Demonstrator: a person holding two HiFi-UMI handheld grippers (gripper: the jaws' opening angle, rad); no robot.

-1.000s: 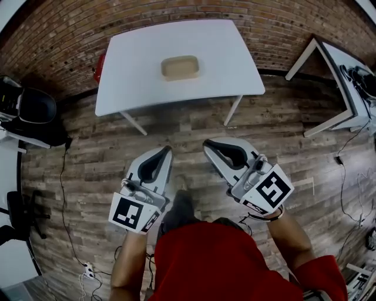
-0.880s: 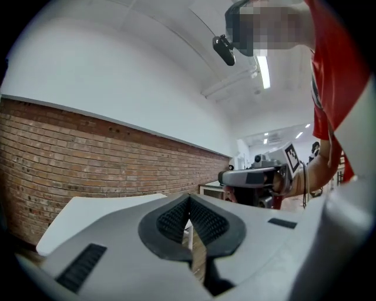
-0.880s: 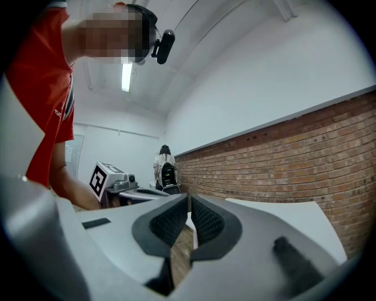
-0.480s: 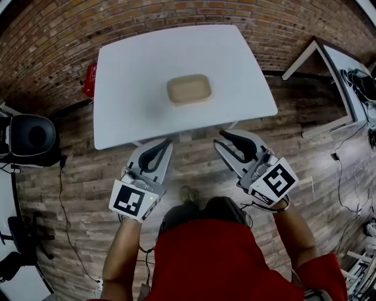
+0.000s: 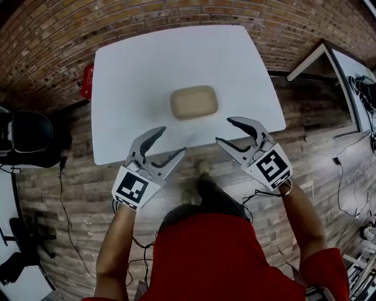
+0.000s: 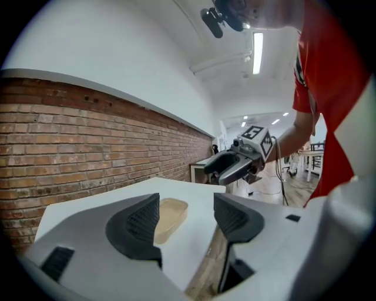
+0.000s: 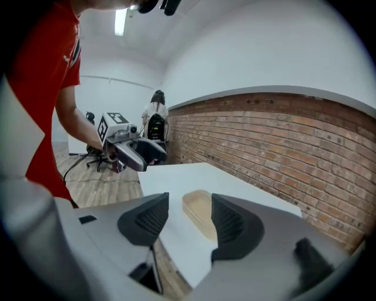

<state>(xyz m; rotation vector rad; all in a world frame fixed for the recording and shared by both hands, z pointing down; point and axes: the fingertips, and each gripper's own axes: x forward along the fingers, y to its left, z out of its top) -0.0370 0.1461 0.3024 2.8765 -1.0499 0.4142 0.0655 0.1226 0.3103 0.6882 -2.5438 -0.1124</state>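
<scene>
Grippers are hanging open at the near edge of the table (image 5: 129, 70).
We are holding the left gripper (image 5: 171, 141) and the right gripper (image 5: 225, 130) side by side over that edge. Both are showing their jaws spread apart, with nothing pinched between them. The tan dish (image 5: 194, 102) is lying flat in the middle of the white table, just ahead of both grippers. We are seeing it through each gap, and no jaw is touching it. A brick wall (image 5: 176, 12) is standing behind.

White table (image 5: 132, 82) standing on plank floor (image 5: 64, 194), close to brick wall (image 5: 47, 35). Near middle of top: one shallow tan tray (image 5: 194, 102), oblong, rounded corners, lying flat.
</scene>
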